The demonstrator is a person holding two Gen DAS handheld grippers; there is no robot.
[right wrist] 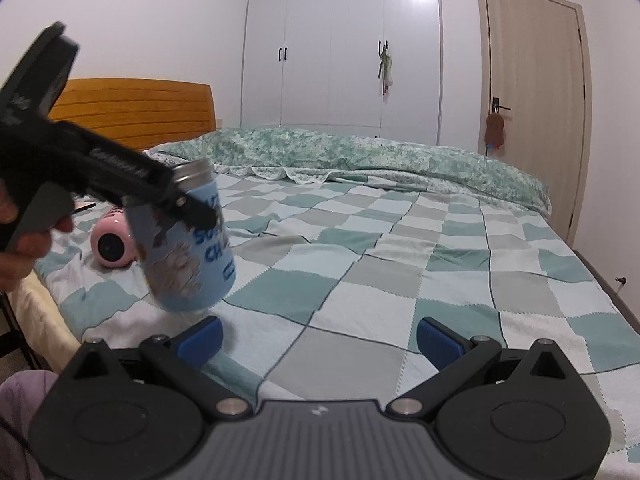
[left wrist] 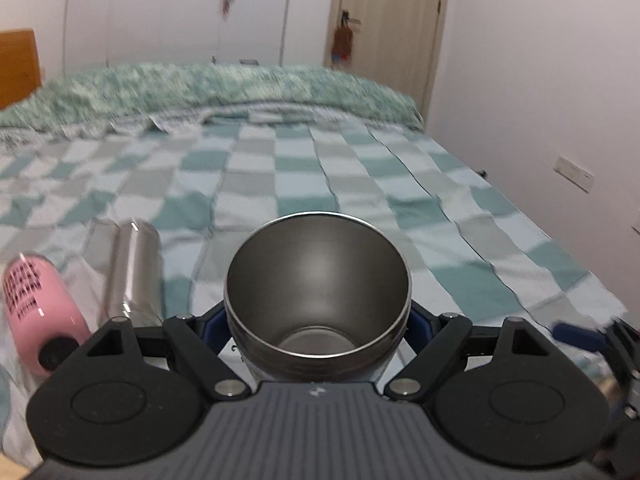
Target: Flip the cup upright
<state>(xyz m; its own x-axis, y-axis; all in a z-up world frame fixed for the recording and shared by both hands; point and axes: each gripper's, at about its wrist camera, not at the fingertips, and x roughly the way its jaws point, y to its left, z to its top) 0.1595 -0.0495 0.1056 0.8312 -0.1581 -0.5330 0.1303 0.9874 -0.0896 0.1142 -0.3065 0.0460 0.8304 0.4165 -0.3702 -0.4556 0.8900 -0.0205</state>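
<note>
My left gripper [left wrist: 318,320] is shut on a steel cup [left wrist: 318,280] with a light blue printed sleeve, its open mouth facing the left wrist camera. In the right wrist view the same cup [right wrist: 188,256] hangs above the checked bedspread [right wrist: 400,260], mouth up and tilted toward the far left, with the left gripper [right wrist: 188,200] clamped near its rim. My right gripper [right wrist: 318,336] is open and empty, low over the bed's near edge, to the right of the cup.
A pink bottle [left wrist: 36,312] and a steel tumbler [left wrist: 134,268] lie on their sides at the bed's left. The pink bottle also shows in the right wrist view [right wrist: 112,242]. A green quilt [right wrist: 360,152], wooden headboard [right wrist: 132,108], wardrobe and door stand behind.
</note>
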